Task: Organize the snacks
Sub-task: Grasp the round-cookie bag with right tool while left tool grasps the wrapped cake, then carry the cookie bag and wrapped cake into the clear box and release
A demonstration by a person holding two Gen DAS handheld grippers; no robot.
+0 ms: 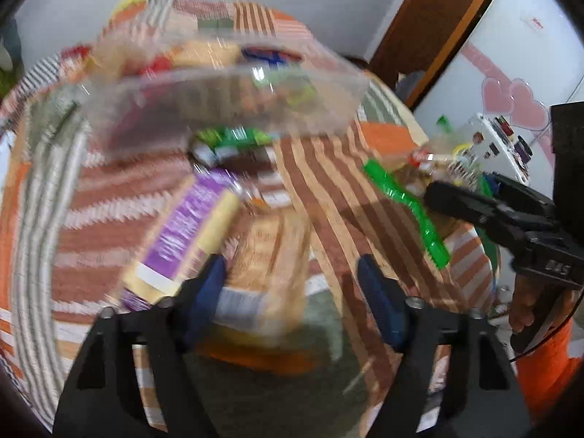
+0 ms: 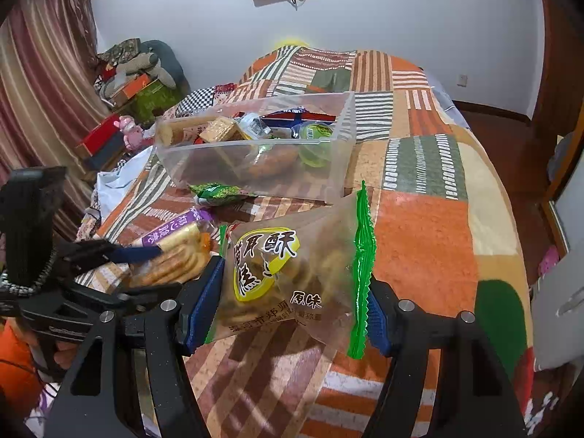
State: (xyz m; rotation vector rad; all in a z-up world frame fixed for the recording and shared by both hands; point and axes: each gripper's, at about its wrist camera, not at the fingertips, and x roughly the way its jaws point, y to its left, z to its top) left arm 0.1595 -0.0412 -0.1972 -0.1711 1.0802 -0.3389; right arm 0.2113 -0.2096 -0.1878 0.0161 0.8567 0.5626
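we are closing the right gripper (image 2: 292, 299) around the green-edged clear biscuit bag (image 2: 288, 273), lifted for the clear plastic bin (image 2: 339, 168) ahead; the left gripper (image 1: 292, 284), jaws parted, is straddling the purple-labelled cracker pack (image 1: 186, 233) on the striped bedspread (image 2: 427, 241).

A home bedroom: a bed under a patchwork quilt (image 2: 419, 168), striped curtains (image 2: 40, 73), stuffed toys (image 2: 146, 65) and a wooden door (image 1: 438, 14).

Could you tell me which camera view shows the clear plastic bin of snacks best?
The right wrist view: the clear plastic bin is sharp there, with its rim, walls and the snacks inside it readable. In the left wrist view the bin is motion-blurred, and its contents are only smeared colours.
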